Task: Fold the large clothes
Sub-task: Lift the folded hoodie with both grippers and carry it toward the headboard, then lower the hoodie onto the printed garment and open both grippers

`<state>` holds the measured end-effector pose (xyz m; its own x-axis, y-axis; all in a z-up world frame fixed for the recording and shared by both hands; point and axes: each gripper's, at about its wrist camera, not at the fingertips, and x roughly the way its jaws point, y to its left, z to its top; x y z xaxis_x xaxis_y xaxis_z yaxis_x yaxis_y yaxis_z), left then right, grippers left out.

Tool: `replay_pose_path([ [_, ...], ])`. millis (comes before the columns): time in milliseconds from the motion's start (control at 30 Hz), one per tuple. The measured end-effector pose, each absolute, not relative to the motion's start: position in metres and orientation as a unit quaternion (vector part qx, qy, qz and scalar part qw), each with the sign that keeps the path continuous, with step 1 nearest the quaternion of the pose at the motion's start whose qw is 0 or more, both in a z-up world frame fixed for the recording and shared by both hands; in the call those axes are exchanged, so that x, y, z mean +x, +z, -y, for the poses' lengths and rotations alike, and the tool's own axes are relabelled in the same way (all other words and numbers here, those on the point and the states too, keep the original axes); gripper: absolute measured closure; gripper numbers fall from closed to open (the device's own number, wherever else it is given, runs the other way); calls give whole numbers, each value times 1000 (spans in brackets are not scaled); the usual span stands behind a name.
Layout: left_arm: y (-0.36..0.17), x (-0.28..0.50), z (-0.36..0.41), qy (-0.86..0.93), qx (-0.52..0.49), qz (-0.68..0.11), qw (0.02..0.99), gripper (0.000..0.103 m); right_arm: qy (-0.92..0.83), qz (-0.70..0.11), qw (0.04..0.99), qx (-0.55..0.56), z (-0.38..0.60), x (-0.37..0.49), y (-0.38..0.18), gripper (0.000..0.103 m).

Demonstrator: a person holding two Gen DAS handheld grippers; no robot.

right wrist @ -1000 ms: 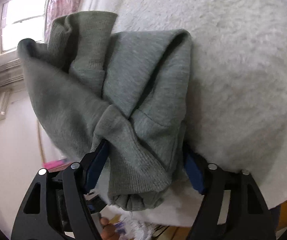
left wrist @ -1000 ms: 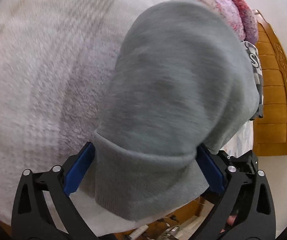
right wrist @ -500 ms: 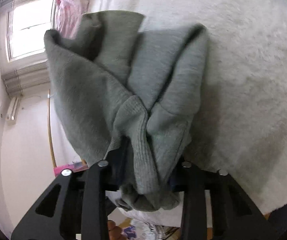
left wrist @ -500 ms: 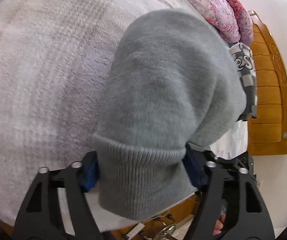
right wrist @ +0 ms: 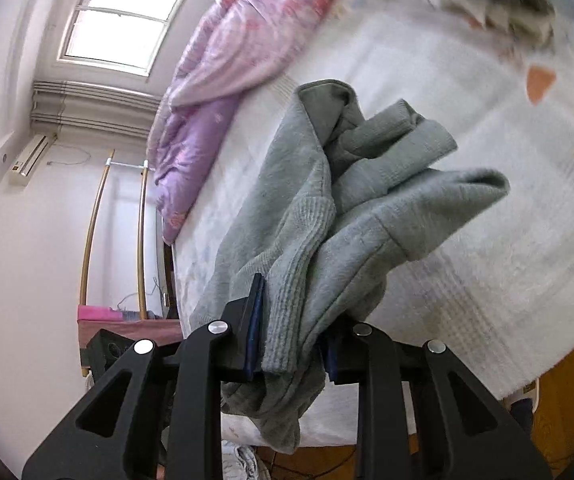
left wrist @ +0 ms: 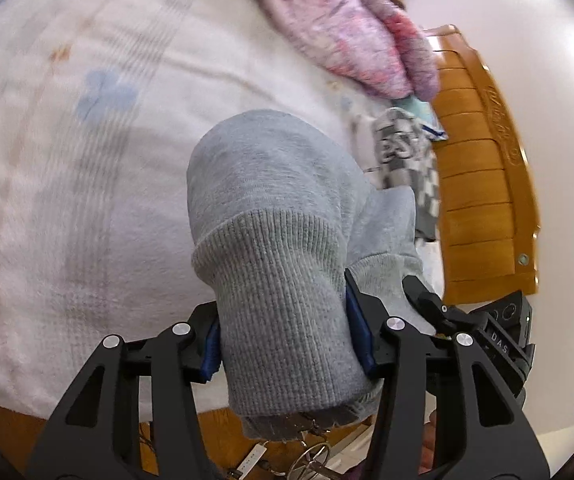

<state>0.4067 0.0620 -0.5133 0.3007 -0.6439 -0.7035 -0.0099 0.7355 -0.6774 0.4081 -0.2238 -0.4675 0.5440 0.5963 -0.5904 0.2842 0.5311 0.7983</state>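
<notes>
Left wrist view: grey sweatshirt point(left wrist: 271, 208) clamped at ribbed hem between blue pads of left gripper point(left wrist: 287, 332), jaws closed onto a thick wad of knit. Body of garment bulging forward toward 12 o'clock, hanging over white blanket point(left wrist: 67, 140). Pink quilt point(left wrist: 351, 28) at 1 o'clock, checked cloth point(left wrist: 407, 160) at 2 o'clock, wooden bed board point(left wrist: 483, 184) at 3 o'clock.

Right wrist view: right gripper point(right wrist: 293, 344) nipped nearly closed on a second ribbed band of the same sweatshirt point(right wrist: 327, 200); left pad visible against rib, right pad mostly hidden by fabric. Cloth bunched and twisted, trailing toward 1 o'clock above the blanket point(right wrist: 467, 260), loose end dangling below jaws at 6 o'clock. Window point(right wrist: 123, 20) at 11 o'clock.

Handling, as judged: soft, limp fleece, moderately heavy for cloth, no stiffness, not fragile, grippy rather than slippery. Ribbed bands thick and elastic, suited as hold points; likely to creep under stretch. Best held at hem corners, spread apart and tensioned to remove twist before laying flat.
</notes>
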Motion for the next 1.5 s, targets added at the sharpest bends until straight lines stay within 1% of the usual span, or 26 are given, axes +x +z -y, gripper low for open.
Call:
replay_pose_path([
  [167, -442, 418, -43, -237, -264, -525, 774, 53, 106, -442, 768, 452, 235, 402, -403, 80],
  [300, -404, 432, -12, -251, -251, -505, 787, 53, 100, -419, 785, 446, 254, 416, -371, 80],
  [500, -382, 464, 60, -257, -245, -491, 796, 53, 95, -401, 805, 426, 318, 445, -338, 80],
  [667, -371, 499, 159, -242, -233, -473, 815, 53, 100, -401, 814, 409, 409, 493, -333, 80],
  [900, -373, 573, 296, -233, -254, -462, 817, 53, 113, -411, 832, 355, 534, 579, -327, 80],
  [1067, -380, 621, 366, -227, -257, -427, 837, 53, 136, -392, 842, 344, 606, 635, -340, 80],
  [1133, -389, 633, 391, -215, -248, -416, 848, 53, 139, -394, 840, 345, 627, 653, -352, 79],
  [1167, -395, 643, 403, -206, -240, -416, 853, 51, 133, -407, 839, 335, 640, 665, -364, 79],
  [1200, -401, 653, 413, -200, -226, -424, 854, 50, 116, -430, 834, 325, 649, 676, -380, 78],
  [1267, -436, 672, 439, -187, -190, -471, 841, 49, 73, -490, 802, 333, 668, 695, -423, 77],
  [1367, -496, 683, 454, -157, -166, -566, 792, 47, 13, -568, 759, 319, 680, 705, -479, 77],
  [1433, -511, 680, 451, -147, -164, -581, 783, 39, -9, -597, 746, 296, 680, 703, -500, 77],
  [1467, -513, 678, 449, -144, -160, -577, 788, 34, -17, -607, 740, 288, 679, 700, -509, 74],
  [1500, -513, 676, 447, -141, -153, -574, 792, 33, -23, -612, 739, 279, 679, 696, -515, 65],
])
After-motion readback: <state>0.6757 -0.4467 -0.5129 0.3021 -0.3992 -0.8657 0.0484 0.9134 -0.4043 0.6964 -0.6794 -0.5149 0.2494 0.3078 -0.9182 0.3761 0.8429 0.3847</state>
